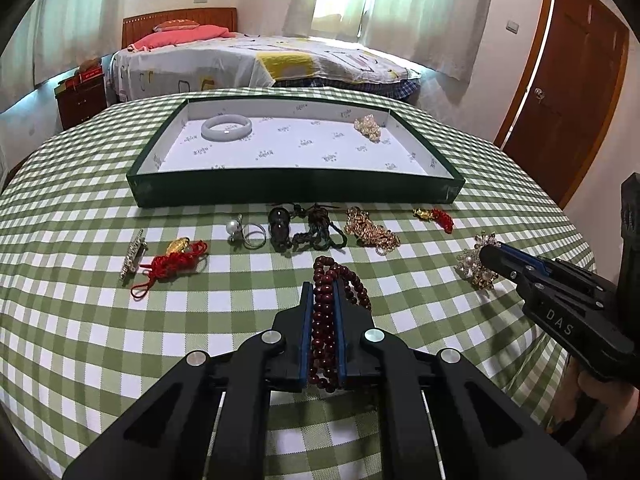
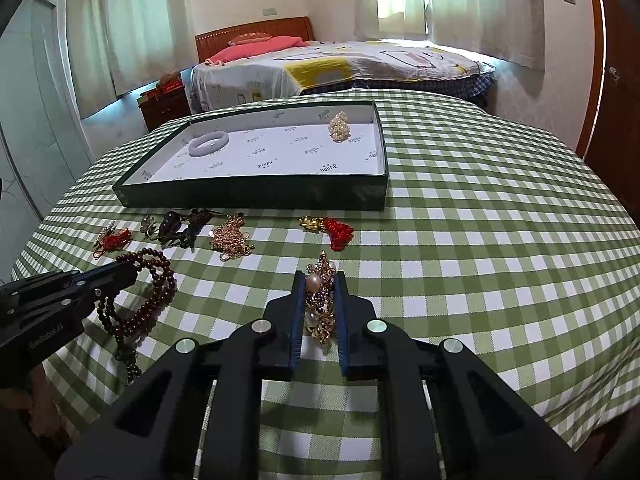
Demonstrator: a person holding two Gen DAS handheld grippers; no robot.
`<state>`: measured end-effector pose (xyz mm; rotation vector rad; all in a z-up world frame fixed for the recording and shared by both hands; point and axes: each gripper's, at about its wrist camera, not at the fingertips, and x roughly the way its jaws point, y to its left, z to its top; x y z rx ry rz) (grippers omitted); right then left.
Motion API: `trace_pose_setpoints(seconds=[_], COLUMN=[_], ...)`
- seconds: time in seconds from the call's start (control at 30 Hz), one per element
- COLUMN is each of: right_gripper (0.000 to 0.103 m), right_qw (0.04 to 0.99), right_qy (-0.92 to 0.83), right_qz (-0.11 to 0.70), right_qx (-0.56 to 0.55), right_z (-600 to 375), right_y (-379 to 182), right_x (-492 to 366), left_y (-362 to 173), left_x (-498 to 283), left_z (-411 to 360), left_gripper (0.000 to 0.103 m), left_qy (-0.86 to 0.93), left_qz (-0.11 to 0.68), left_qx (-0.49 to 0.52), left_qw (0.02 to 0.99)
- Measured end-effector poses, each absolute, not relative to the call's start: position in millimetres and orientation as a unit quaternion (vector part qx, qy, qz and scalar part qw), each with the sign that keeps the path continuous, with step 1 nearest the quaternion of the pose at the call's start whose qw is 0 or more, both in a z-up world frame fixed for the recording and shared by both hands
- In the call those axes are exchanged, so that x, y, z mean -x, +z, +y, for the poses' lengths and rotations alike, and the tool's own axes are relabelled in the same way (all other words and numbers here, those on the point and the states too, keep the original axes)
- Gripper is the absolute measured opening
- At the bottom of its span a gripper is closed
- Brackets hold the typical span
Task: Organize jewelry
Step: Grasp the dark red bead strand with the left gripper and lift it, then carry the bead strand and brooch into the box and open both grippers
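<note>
Left hand-held gripper (image 1: 324, 292) clamped on beads (image 1: 326, 320) mid-counter, right hand-held gripper (image 2: 320, 280) clamped on brooch (image 2: 320, 300) nearer the counter's right edge; risk: loose bead loops snag neighbouring pieces, or brooch slips, en route to tray (image 1: 296, 188).

Right gripper (image 2: 320, 280): I've got it clamped on the pearl brooch (image 2: 320, 300), near centre.
Left gripper (image 2: 120, 276): near left, closed on the dark red bead string (image 2: 154, 300).
Tray (image 2: 256, 194): far left; I see a pale bangle (image 2: 209, 143) and a pearl cluster (image 2: 337, 127) inside.
Table (image 2: 480, 260): gold chain (image 2: 232, 238) and red-tassel charm (image 2: 328, 230) between tray and grippers.
</note>
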<state>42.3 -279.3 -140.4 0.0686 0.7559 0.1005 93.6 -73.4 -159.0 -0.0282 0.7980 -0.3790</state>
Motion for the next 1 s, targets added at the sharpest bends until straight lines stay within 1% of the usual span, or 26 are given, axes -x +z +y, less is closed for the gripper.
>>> trace_pose_setpoints(seconds=[0.37,0.6,0.9,1.0], right_gripper=[0.014,0.014,0.014,0.014], right_qw=[0.933,0.942,0.950,0.953], right_qy=[0.052,0.063,0.085,0.092], right_qz=[0.354,0.328,0.297,0.285], right_qx=[-0.037,-0.040,-0.055,-0.050], right_z=[-279.6,-275.6,-268.2,-262.4], right_y=[-128.4,-105.4,-72.4,-62.3], right_x=[-39.5,-38.1,-65.3,-82.2], left_y=[-142.5,-125.8,-95.7,-85.5], left_x=[-90.7,-94.3,-118.7,-139.8], left_z=[-69.8,-62.5,-64.0,-68.7], left_gripper=[0.010,0.010,0.010,0.010], left_qy=[-0.180,-0.173,-0.182,-0.188], left_qz=[0.360,0.337,0.302,0.291], left_qx=[0.009,0.013,0.027,0.032], left_qw=[0.915,0.926,0.935,0.938])
